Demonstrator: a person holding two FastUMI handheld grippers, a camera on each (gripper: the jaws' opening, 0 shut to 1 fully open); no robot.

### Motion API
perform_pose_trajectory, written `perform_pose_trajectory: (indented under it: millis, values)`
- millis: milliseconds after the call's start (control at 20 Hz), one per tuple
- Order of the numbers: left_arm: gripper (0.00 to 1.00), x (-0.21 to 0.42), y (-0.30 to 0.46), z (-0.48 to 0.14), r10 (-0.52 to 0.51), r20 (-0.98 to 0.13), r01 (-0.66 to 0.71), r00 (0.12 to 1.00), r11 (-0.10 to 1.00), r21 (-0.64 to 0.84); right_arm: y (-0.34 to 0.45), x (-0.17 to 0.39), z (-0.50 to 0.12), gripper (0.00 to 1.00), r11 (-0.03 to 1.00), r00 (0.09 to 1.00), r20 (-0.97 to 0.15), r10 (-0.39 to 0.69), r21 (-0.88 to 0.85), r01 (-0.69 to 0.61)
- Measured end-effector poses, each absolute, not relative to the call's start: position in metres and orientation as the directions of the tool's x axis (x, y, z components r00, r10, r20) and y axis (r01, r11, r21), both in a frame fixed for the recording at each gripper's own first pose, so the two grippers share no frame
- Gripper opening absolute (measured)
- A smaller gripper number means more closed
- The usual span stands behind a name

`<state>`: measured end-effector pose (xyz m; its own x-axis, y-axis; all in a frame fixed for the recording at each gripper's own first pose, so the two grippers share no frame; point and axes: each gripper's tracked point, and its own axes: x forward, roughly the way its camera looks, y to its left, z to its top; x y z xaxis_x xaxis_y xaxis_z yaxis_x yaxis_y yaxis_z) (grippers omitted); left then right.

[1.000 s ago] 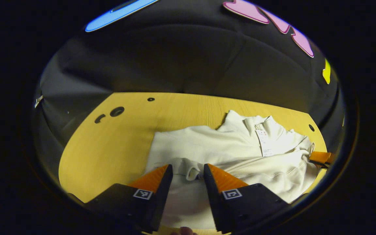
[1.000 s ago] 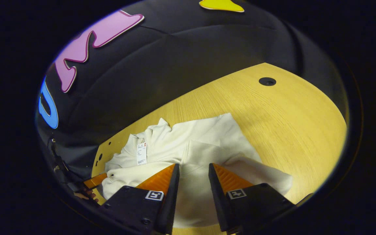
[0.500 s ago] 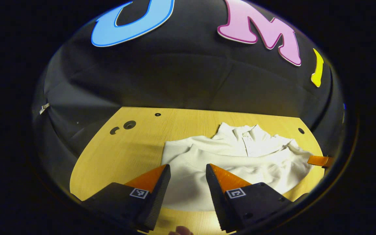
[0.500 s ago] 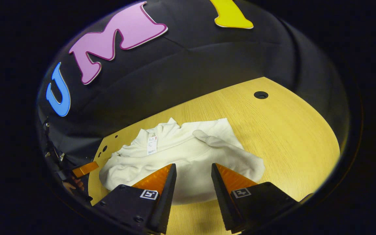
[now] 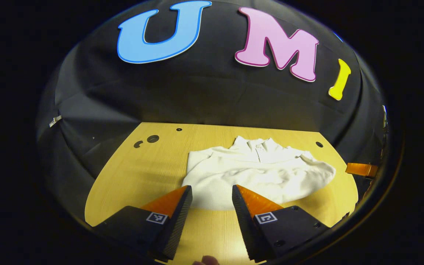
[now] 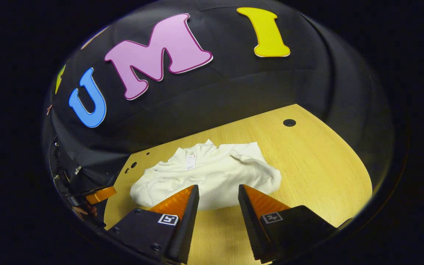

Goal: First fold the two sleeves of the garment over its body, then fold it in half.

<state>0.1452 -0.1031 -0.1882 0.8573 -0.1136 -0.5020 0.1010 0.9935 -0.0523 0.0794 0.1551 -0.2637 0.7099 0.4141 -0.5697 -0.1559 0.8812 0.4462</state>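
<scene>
A cream garment (image 5: 260, 173) lies folded in a compact bundle on the yellow wooden table (image 5: 142, 173), collar and tag at the far side. In the right gripper view the same garment (image 6: 208, 176) sits just beyond the fingers. My left gripper (image 5: 209, 191) is open, held back from the garment's near edge, with nothing between its fingers. My right gripper (image 6: 215, 190) is likewise open and empty, just short of the cloth. The other gripper (image 5: 361, 169) shows at the right edge of the left gripper view, and the other gripper (image 6: 99, 195) at the lower left of the right gripper view.
The table has small round holes at the far left (image 5: 152, 138) and one at the far right (image 6: 289, 122). Black cloth walls close the table in behind and at the sides. Bare wood lies to the left and right of the garment.
Both grippers have pulled back and risen from over the garment; it now lies beyond their fingertips. The garment's lower half has come to rest folded over its upper part.
</scene>
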Motion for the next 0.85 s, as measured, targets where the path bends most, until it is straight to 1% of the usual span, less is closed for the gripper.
perform_pose_trajectory:
  millis: [50, 250, 450, 600, 750, 800, 850]
  values:
    - [0.73, 0.136, -0.103, -0.184, -0.123, -0.497, 0.111, 0.859, 0.992, -0.054, 0.152, 0.074, -0.257, 0.66, 0.882, 0.714, -0.564, 0.415, 0.441, -0.164]
    - [0.71, 0.1, -0.099, -0.174, -0.147, -0.494, 0.131, 0.857, 0.989, -0.067, 0.143, 0.056, -0.238, 0.66, 0.869, 0.727, -0.539, 0.425, 0.467, -0.161]
    - [0.71, 0.071, -0.098, -0.175, -0.159, -0.508, 0.127, 0.847, 0.987, -0.096, 0.136, 0.041, -0.237, 0.66, 0.868, 0.722, -0.545, 0.426, 0.473, -0.155]
    - [0.71, 0.057, -0.104, -0.178, -0.164, -0.523, 0.138, 0.837, 0.986, -0.089, 0.13, 0.028, -0.249, 0.66, 0.871, 0.71, -0.569, 0.415, 0.473, -0.13]
    - [0.71, 0.046, -0.105, -0.184, -0.154, -0.533, 0.121, 0.832, 0.988, -0.097, 0.126, 0.014, -0.262, 0.66, 0.881, 0.672, -0.615, 0.411, 0.457, -0.121]
    - [0.73, 0.043, -0.107, -0.185, -0.158, -0.537, 0.116, 0.829, 0.987, -0.112, 0.126, 0.01, -0.263, 0.66, 0.881, 0.661, -0.625, 0.416, 0.457, -0.122]
    - [0.71, 0.039, -0.11, -0.185, -0.164, -0.54, 0.116, 0.826, 0.986, -0.122, 0.127, 0.008, -0.264, 0.5, 0.881, 0.653, -0.631, 0.42, 0.457, -0.124]
